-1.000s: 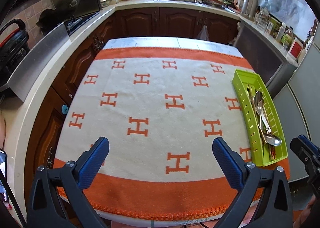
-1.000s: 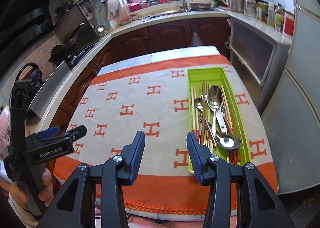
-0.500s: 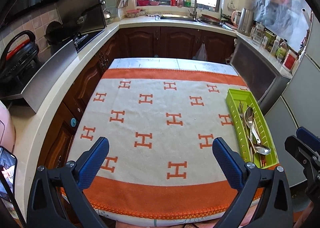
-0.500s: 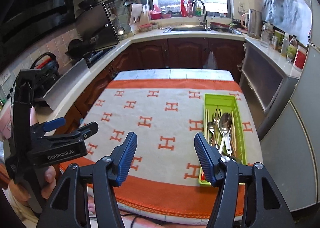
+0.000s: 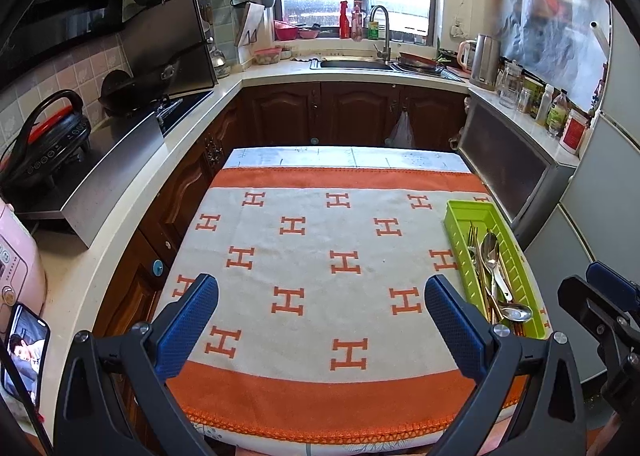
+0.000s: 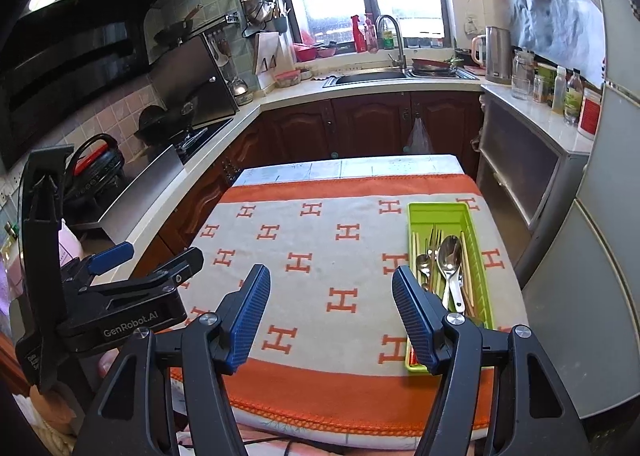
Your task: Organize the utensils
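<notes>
A lime-green tray [image 5: 464,208] [image 6: 438,208] lies along the right side of the table's orange-and-cream cloth [image 5: 320,240]. It holds spoons [image 6: 450,252], a fork [image 6: 434,238] and chopsticks [image 6: 466,256]. My left gripper [image 5: 320,288] hangs wide open above the near middle of the cloth, with nothing between its blue pads. The jaws of my right gripper [image 6: 330,274] are opening and are empty; its right finger [image 6: 416,312] overlaps the tray's near left corner in the right wrist view. Both grippers sit well above the table.
A counter with a stove [image 5: 160,103] and a red-handled cooker [image 5: 48,135] runs along the left. The sink [image 5: 352,63] is at the back, with a cabinet and a fridge [image 5: 600,191] on the right. A phone [image 5: 24,352] leans at the lower left.
Both grippers have risen and drawn back from the table, so more of the kitchen shows. The right gripper's jaws have spread wider. The tray and utensils have not moved.
</notes>
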